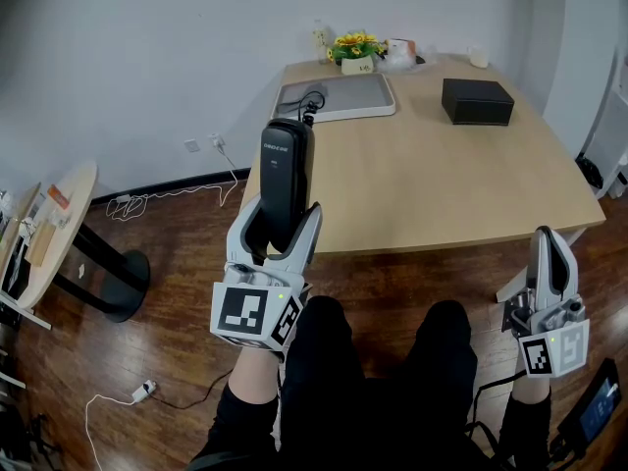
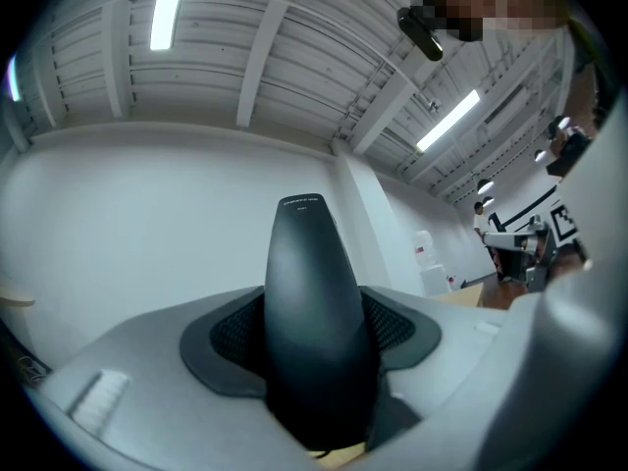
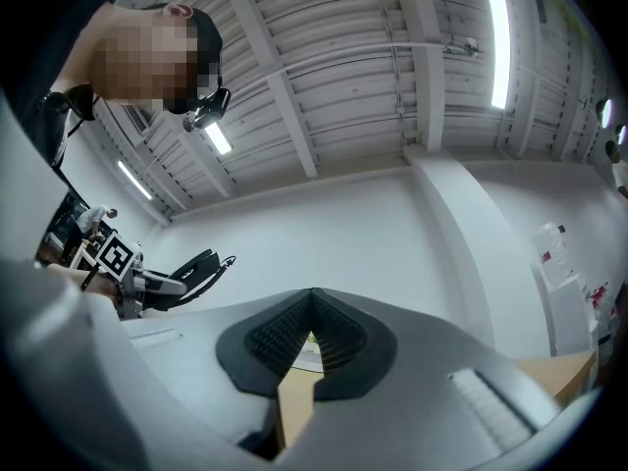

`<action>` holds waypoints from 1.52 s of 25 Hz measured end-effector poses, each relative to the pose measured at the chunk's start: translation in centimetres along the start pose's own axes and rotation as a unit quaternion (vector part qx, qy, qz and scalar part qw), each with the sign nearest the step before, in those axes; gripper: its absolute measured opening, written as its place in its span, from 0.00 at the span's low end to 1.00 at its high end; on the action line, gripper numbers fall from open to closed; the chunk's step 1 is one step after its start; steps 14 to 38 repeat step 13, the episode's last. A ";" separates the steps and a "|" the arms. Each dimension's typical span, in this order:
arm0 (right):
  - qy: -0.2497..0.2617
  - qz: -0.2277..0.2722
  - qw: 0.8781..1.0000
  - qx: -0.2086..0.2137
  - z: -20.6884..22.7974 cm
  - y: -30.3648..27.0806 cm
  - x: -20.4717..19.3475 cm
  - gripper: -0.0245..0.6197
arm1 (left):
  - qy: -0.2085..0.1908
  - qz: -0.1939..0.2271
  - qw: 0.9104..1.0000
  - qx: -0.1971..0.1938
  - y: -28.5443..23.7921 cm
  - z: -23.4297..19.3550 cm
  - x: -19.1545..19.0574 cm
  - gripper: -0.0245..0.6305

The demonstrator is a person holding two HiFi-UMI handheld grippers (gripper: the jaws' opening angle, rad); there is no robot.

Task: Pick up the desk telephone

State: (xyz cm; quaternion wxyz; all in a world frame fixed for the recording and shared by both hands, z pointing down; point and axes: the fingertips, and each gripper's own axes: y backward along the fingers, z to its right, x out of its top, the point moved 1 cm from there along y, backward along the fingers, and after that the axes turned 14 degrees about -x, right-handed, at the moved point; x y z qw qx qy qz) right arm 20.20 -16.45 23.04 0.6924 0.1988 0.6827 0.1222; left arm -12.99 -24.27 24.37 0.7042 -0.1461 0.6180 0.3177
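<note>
My left gripper is shut on a black telephone handset, held upright off the front left corner of the wooden desk. In the left gripper view the handset stands between the dark pads and fills the middle. A black cord runs from its top toward the grey tray at the desk's far left. My right gripper hangs low at the right, jaws closed with nothing between them. In the right gripper view its pads meet, with a thin gap lower down.
A black box sits on the desk's far right. Flowers in a pot and small items line the far edge by the wall. A round side table stands at left, with cables on the wooden floor. The person's knees are below.
</note>
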 end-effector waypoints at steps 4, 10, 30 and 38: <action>0.002 0.000 1.000 0.008 -0.2 0.0 -0.1 0.03 | -0.004 -0.002 1.000 -0.004 0.0 0.2 0.0 0.44; 0.004 -0.003 1.000 0.009 -0.2 0.0 -0.1 0.03 | -0.003 -0.004 1.000 -0.003 -0.1 0.1 -0.1 0.44; 0.005 -0.004 1.000 0.013 -0.2 -0.1 -0.3 0.03 | -0.005 -0.007 1.000 -0.001 -0.1 0.1 -0.2 0.44; 0.005 -0.004 1.000 0.013 -0.2 -0.1 -0.3 0.03 | -0.005 -0.007 1.000 -0.001 -0.1 0.1 -0.2 0.44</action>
